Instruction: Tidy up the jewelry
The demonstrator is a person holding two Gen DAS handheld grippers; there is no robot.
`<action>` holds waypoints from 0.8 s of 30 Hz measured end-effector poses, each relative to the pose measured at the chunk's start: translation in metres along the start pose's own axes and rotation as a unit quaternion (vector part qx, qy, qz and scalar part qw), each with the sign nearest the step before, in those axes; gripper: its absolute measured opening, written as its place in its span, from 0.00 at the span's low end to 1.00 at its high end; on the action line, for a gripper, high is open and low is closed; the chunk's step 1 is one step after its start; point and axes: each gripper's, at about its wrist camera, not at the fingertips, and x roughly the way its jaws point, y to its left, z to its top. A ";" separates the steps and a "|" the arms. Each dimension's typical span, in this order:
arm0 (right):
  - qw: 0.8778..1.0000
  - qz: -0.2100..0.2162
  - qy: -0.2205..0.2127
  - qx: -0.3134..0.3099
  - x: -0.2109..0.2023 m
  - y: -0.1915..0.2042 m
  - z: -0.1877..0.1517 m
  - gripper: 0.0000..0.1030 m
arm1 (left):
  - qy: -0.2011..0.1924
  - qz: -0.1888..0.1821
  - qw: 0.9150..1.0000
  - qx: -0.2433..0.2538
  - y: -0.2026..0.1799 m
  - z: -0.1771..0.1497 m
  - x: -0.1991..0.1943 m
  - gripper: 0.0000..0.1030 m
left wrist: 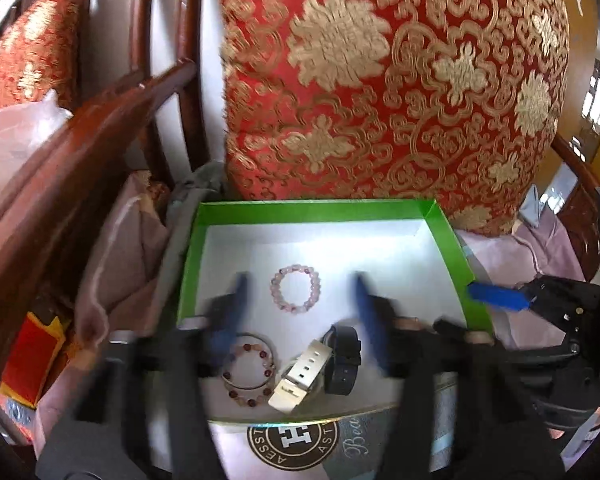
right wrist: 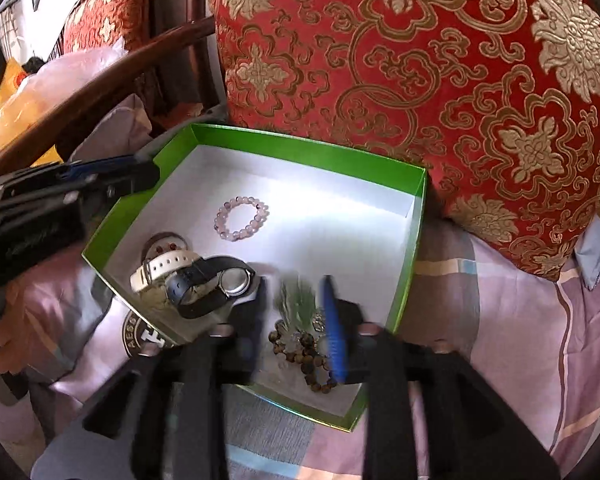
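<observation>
A green box with a white floor holds the jewelry. In it lie a pink bead bracelet, a red-bead bracelet, a white watch and a black watch. My left gripper is open and empty, fingers either side of the pink bracelet, above it. My right gripper is open over a brown bead bracelet with a green tassel at the box's near corner. The right gripper also shows in the left wrist view.
A big red and gold cushion stands right behind the box. The box rests on pink patterned bedding. A dark wooden chair frame and plastic bags are to the left.
</observation>
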 end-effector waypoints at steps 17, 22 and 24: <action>0.999 -0.025 -0.014 0.016 -0.018 0.002 -0.017 0.96 | 0.042 0.035 0.997 -0.046 -0.003 -0.042 -0.042 0.98; 1.000 -0.010 0.006 0.020 -0.018 0.006 -0.020 0.96 | 0.042 0.053 0.997 -0.031 -0.010 -0.043 -0.052 0.98; 1.000 -0.016 0.005 0.016 -0.022 0.007 -0.019 0.96 | 0.044 0.057 0.997 -0.030 -0.012 -0.043 -0.053 0.98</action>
